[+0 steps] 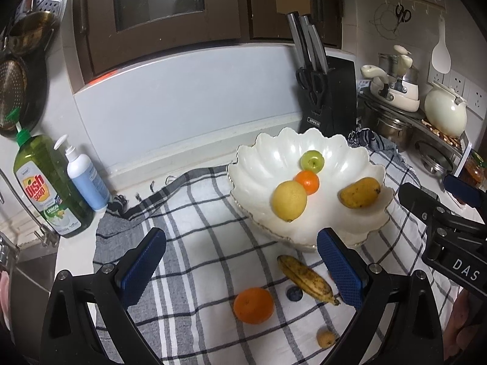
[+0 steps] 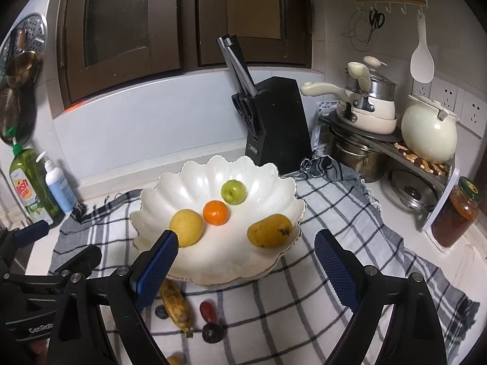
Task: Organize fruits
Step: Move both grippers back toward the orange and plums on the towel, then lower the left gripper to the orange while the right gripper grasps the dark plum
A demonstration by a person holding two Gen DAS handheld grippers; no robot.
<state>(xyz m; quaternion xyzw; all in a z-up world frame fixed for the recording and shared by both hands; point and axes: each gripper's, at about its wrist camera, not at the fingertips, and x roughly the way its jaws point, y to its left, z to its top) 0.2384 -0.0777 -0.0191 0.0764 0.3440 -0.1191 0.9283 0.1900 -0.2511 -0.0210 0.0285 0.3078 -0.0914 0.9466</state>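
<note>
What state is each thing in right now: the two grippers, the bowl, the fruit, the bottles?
Left gripper: open, empty.
Right gripper: open, empty.
Bowl: upright, holding four fruits.
Banana: lying on the cloth, outside the bowl.
Orange: on the cloth, outside the bowl.
Dish soap bottle: upright, capped.

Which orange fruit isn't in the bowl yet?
The bigger orange, lying on the checked cloth beside the banana. The smaller one already sits in the bowl.
</note>
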